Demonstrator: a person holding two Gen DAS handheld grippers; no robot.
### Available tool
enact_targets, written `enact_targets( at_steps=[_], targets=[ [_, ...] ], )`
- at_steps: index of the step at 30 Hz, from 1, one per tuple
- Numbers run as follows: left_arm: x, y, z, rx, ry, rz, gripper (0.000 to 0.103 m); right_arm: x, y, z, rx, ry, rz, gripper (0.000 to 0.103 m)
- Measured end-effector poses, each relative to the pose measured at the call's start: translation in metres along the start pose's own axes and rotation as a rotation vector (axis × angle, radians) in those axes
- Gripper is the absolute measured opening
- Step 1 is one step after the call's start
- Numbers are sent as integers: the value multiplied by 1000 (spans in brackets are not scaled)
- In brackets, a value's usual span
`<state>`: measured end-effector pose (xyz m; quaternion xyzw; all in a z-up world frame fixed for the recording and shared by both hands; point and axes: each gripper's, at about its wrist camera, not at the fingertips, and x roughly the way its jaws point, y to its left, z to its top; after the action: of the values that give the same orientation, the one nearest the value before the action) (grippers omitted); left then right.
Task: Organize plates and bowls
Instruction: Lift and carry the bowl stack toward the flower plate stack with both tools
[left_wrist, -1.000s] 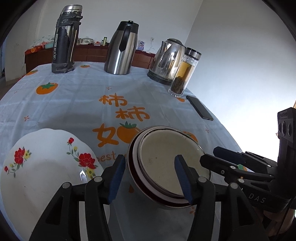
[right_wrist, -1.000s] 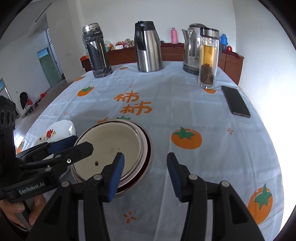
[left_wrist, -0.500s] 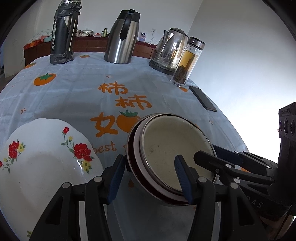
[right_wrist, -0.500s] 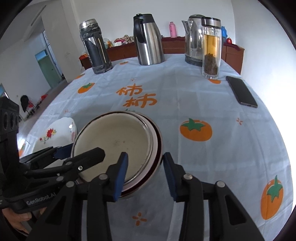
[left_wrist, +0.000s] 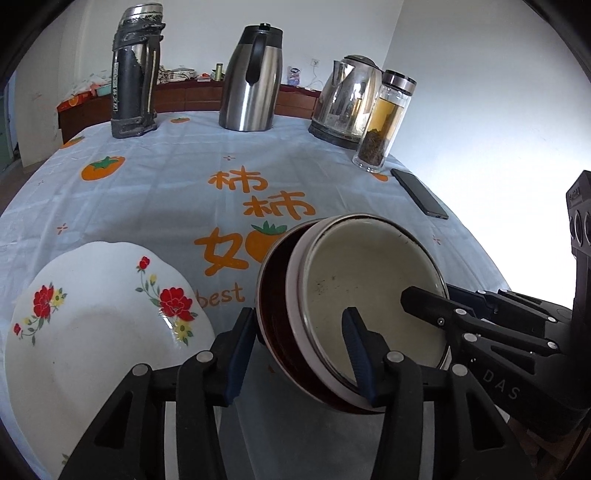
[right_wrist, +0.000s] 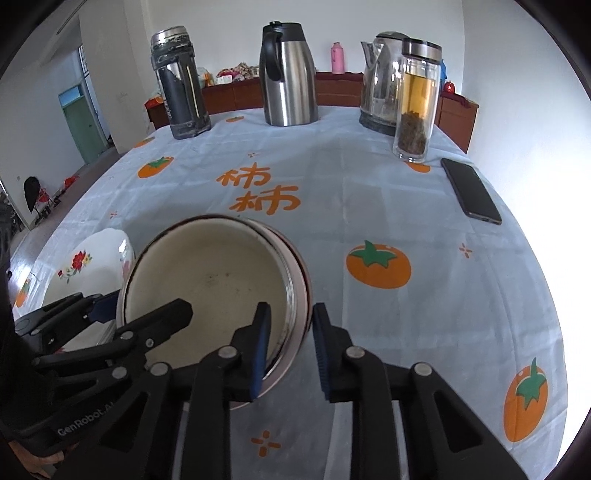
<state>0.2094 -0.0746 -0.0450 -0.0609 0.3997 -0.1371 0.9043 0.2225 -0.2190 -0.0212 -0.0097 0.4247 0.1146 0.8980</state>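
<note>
A stack of nested bowls (left_wrist: 354, 295), cream inside with a dark red outer one, sits at the near middle of the table; it also shows in the right wrist view (right_wrist: 214, 280). My left gripper (left_wrist: 295, 347) straddles its left rim, one finger outside and one inside, closed on it. My right gripper (right_wrist: 290, 343) straddles the right rim the same way, closed on it. A white plate with red flowers (left_wrist: 92, 332) lies to the left of the bowls, and its edge shows in the right wrist view (right_wrist: 88, 262).
At the far side stand a dark thermos (left_wrist: 135, 74), a steel jug (left_wrist: 253, 81), an electric kettle (left_wrist: 347, 99) and a glass tea bottle (left_wrist: 384, 122). A black phone (left_wrist: 419, 192) lies at the right edge. The cloth (right_wrist: 369, 177) has orange fruit prints.
My right gripper has moved left onto the bowls' right rim and its jaws have narrowed on it. The bowl stack has tilted and come closer in the left wrist view.
</note>
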Motion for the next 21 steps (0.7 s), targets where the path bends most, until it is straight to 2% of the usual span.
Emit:
enact_targets(
  at_steps=[10,13,18,21],
  targets=[
    [-13,2,3,-32,-11,-45,51,-2,-4,10,-16,45,25,17],
    [-14,2,3,-35,-13,-48,51,-6,0,12,-39,43,8,16],
    [-17,11,6,-73,-18,-52,40,-15,4,15,-53,28,7,16],
    [-20,12,7,-78,-28,-57,40,-18,8,17,-66,24,2,16]
  ],
)
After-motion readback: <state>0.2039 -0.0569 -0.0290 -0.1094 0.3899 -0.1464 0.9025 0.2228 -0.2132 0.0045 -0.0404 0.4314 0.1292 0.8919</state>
